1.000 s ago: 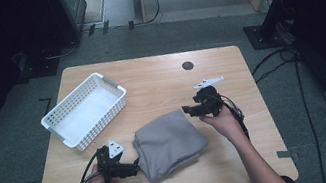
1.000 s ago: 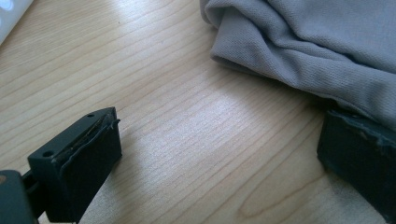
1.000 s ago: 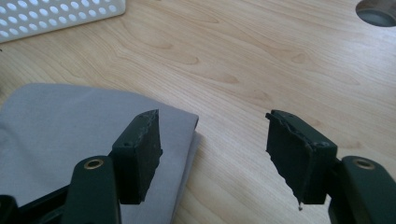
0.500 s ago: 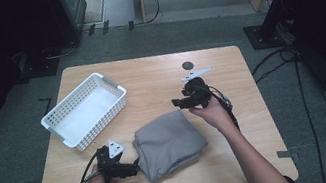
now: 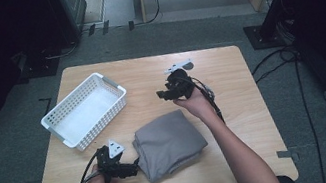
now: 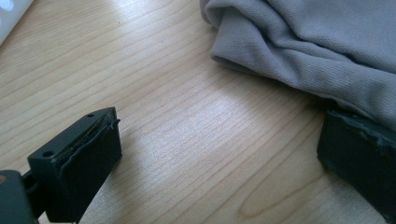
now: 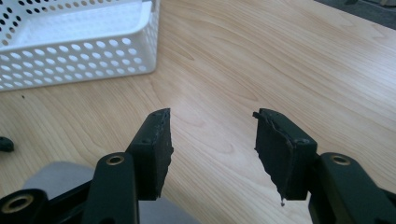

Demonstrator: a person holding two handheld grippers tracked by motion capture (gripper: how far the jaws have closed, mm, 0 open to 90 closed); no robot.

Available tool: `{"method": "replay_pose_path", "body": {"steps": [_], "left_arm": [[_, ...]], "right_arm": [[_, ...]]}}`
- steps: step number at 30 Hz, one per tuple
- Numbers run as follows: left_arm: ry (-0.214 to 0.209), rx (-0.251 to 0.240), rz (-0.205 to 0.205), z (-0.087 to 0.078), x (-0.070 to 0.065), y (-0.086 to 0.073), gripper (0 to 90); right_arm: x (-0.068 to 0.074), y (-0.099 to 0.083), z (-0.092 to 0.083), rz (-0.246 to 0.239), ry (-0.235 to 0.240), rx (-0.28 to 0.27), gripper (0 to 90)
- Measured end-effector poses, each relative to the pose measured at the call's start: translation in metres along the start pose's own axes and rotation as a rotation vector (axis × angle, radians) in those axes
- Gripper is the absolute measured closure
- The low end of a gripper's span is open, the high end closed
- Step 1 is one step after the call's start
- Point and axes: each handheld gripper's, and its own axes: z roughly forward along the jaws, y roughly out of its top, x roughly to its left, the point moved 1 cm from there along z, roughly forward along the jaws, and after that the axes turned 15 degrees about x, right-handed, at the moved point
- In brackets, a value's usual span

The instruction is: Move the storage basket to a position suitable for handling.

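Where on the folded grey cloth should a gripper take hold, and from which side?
Probably the folded grey cloth's thick near-left corner, approached from the left along the table: its stacked layers bulge there, and the left gripper already sits open beside that edge.

high: overhead, far | gripper views: low, close | shared: table

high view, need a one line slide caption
Left gripper at the folded grey cloth; right gripper open above the table.
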Motion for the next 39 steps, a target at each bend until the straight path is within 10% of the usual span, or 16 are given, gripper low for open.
{"method": "replay_pose_path", "body": {"steps": [39], "left_arm": [[0.002,-0.004,0.000,0.001,0.000,0.001,0.0]], "right_arm": [[0.049,0.115,0.083,-0.113,0.058,0.038,57.1]]}}
